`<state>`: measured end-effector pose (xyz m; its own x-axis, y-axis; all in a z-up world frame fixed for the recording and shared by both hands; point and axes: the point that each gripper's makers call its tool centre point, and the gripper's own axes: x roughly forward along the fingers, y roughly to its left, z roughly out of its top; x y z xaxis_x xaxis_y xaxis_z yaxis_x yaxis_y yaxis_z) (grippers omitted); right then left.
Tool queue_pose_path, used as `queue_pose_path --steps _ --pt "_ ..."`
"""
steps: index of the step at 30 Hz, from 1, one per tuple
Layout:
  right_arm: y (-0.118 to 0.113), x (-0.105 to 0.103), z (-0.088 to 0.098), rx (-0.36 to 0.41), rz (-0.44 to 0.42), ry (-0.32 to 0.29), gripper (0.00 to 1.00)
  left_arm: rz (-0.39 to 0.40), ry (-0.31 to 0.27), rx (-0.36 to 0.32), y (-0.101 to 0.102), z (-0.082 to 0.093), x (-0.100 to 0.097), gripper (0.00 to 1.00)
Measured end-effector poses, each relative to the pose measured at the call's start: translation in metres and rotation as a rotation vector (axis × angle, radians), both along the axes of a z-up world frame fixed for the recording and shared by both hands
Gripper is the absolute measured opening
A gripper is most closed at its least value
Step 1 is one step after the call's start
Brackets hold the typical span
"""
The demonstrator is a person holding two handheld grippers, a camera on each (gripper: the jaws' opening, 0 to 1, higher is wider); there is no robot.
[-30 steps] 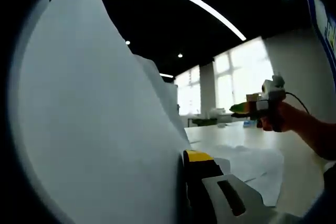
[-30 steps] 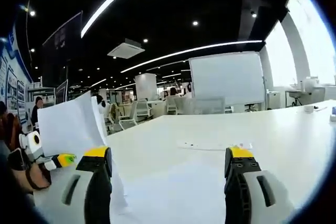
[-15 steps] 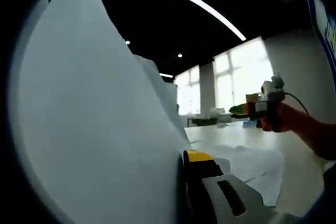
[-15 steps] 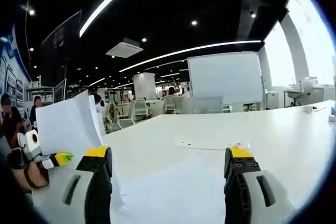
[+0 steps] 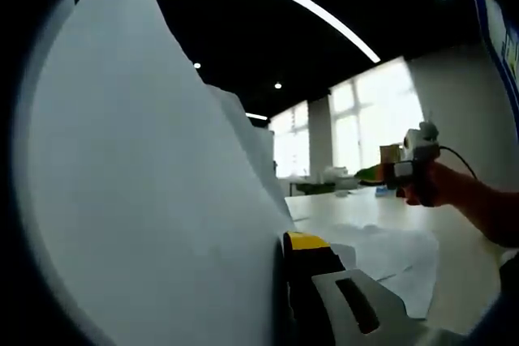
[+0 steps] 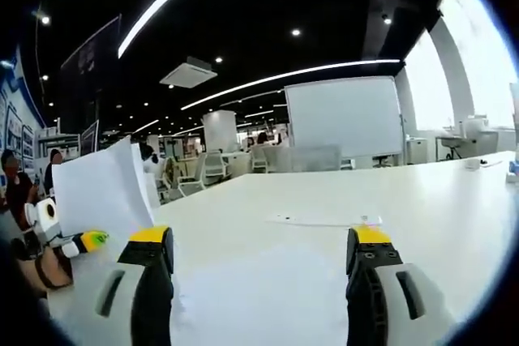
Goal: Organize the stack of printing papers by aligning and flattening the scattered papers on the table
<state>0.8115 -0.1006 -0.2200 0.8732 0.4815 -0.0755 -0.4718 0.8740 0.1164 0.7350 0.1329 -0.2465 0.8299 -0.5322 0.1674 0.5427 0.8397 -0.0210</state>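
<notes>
Papers [image 5: 154,200] stand upright and curved, pinched by the left tool [image 5: 280,281]; they take up most of the left gripper view. In the right gripper view the same sheets [image 6: 101,192] rise at the left edge of the white counter [image 6: 324,241]. More papers [image 5: 389,253] lie flat on the counter, near the lifted ones. The right tool [image 6: 255,281] hovers above the counter with its jaws wide apart and nothing between them. A hand [image 5: 438,188] holds it.
</notes>
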Motion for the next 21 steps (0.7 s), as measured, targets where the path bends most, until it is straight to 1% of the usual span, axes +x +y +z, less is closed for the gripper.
queue_pose_path --steps 6,21 --pt "-0.011 0.004 -0.004 -0.027 -0.029 0.004 0.83 0.001 0.001 0.0 0.001 0.0 0.0 0.1" --pt "-0.024 0.007 -0.018 -0.04 -0.052 0.027 0.83 0.003 0.001 0.002 0.001 0.0 0.001 0.1"
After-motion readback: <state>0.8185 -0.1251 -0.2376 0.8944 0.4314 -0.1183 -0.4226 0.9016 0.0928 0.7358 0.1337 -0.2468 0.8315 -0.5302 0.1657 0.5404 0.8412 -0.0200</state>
